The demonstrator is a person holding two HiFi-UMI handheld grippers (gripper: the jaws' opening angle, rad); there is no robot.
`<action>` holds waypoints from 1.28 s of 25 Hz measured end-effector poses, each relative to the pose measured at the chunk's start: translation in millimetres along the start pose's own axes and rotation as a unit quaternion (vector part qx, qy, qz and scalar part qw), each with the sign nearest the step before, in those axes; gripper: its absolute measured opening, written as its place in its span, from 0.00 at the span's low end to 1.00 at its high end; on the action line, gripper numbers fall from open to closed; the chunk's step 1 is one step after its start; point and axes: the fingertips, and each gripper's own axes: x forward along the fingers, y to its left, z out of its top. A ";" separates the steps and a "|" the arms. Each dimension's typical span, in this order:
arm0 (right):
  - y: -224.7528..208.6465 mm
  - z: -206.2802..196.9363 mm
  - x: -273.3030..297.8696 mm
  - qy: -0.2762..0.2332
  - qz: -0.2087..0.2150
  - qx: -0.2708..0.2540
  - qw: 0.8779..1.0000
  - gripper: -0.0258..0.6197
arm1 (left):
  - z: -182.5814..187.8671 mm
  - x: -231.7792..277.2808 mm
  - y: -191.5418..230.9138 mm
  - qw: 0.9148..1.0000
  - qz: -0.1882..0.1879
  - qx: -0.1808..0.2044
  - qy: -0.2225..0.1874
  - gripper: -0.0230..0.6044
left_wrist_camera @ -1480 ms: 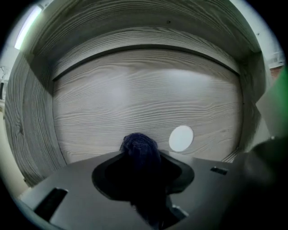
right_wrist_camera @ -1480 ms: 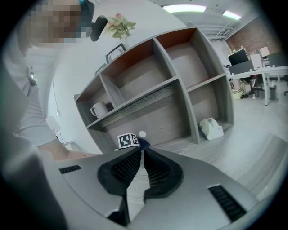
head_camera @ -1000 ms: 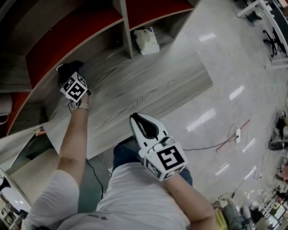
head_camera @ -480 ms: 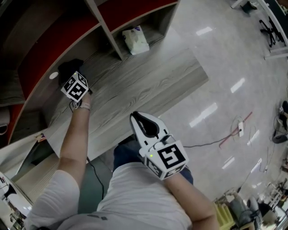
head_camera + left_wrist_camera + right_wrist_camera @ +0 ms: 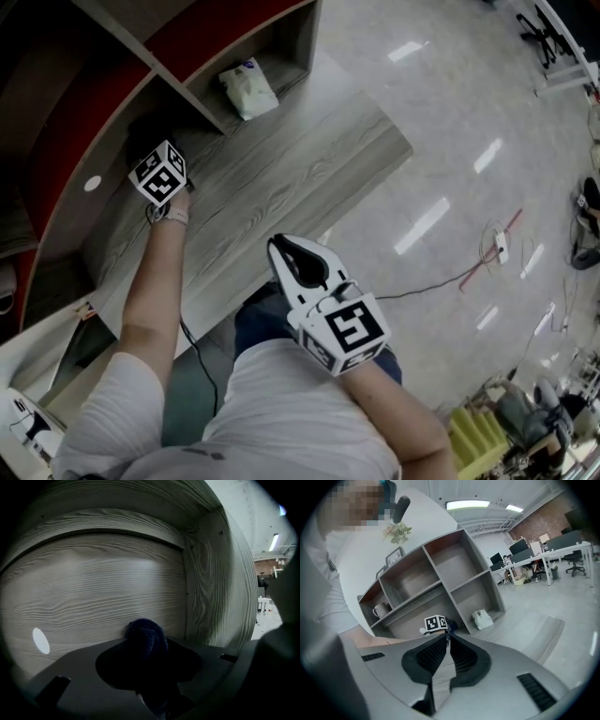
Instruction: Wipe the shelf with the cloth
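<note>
A dark blue cloth (image 5: 146, 637) is bunched between the jaws of my left gripper (image 5: 147, 654), which is shut on it. The cloth presses against the grey wood-grain back wall (image 5: 93, 588) of a low shelf compartment, close to the upright divider (image 5: 211, 583) on the right. In the head view the left gripper (image 5: 150, 141) reaches into that compartment above the wide bottom shelf board (image 5: 281, 178), and the cloth (image 5: 142, 124) shows as a dark lump at its tip. My right gripper (image 5: 283, 248) hangs shut and empty near the person's torso, away from the shelf.
A white bag (image 5: 246, 89) lies in the neighbouring compartment right of the divider. A mug (image 5: 380, 609) stands in a higher compartment at the left. A small bright spot (image 5: 92, 184) sits on the shelf left of the gripper. Cables (image 5: 441, 281) trail over the glossy floor.
My left gripper has slid the cloth to the right along the shelf, nearer the divider, leaving the bright spot further behind. The right gripper has stayed put.
</note>
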 end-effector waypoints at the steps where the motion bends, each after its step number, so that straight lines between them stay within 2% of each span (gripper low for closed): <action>1: -2.9 0.4 -1.7 -0.002 -0.004 0.002 1.000 0.09 | 2.3 2.3 -7.9 1.000 -0.013 0.005 -0.002 0.26; 12: -18.4 2.1 -8.4 -0.012 -0.023 0.014 1.000 0.09 | 15.3 22.4 -70.6 0.992 -0.113 0.057 -0.013 0.27; 19: -25.1 4.0 -9.7 -0.015 -0.032 0.022 0.999 0.09 | 8.4 25.3 -83.9 0.982 -0.163 0.094 -0.012 0.26; 23: -21.3 2.2 -5.8 -0.013 -0.028 0.022 0.999 0.09 | -5.4 28.9 -85.3 0.977 -0.182 0.111 0.018 0.26; 28: -16.7 0.4 -1.2 -0.009 -0.025 0.020 0.999 0.09 | -38.8 40.2 -87.5 0.970 -0.198 0.097 0.101 0.26; 32: -18.6 0.1 -0.3 -0.008 -0.031 0.020 0.999 0.09 | -51.0 44.2 -84.8 0.970 -0.198 0.082 0.113 0.26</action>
